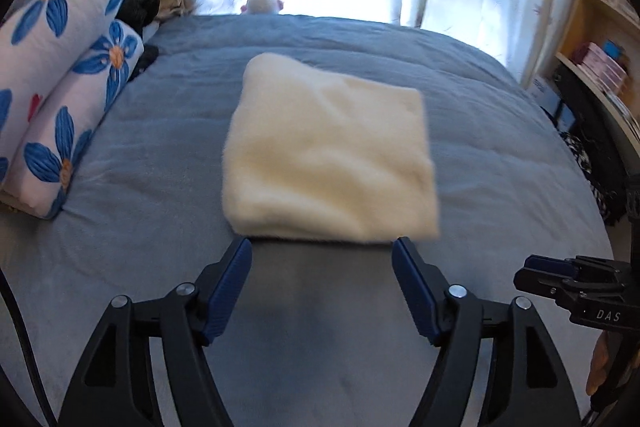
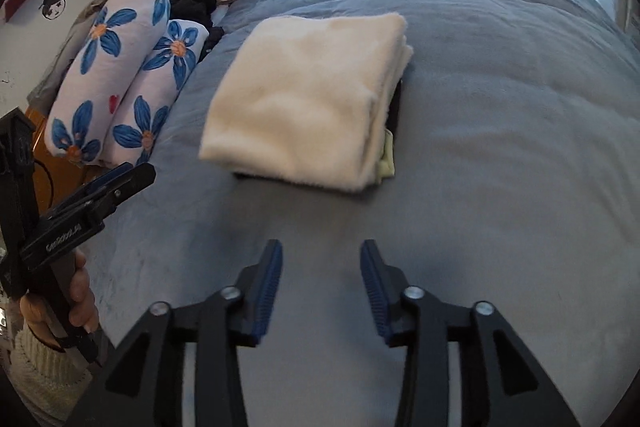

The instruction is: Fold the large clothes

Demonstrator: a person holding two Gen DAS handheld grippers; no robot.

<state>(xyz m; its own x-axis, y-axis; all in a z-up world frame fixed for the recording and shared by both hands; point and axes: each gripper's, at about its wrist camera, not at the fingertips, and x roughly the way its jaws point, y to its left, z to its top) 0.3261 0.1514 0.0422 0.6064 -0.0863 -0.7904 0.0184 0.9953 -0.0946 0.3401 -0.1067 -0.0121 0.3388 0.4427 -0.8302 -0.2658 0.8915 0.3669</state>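
Cream fleece garment (image 2: 304,95) — folded square, layered edges showing.

cream fleece garment (image 1: 328,151) | folded into a square | flat on bed

Folded garment (image 2: 304,99): cream fleece, fuzzy, matt. Bed cover (image 2: 500,147): blue-grey soft cloth, matt. Left hand-held gripper (image 1: 322,247): matt black plastic, ribbed blue pads (image 1: 236,271), shiny metal pins.

Folded garment (image 1: 328,151) on bed (image 1: 500,131), pillows (image 1: 68,83) left
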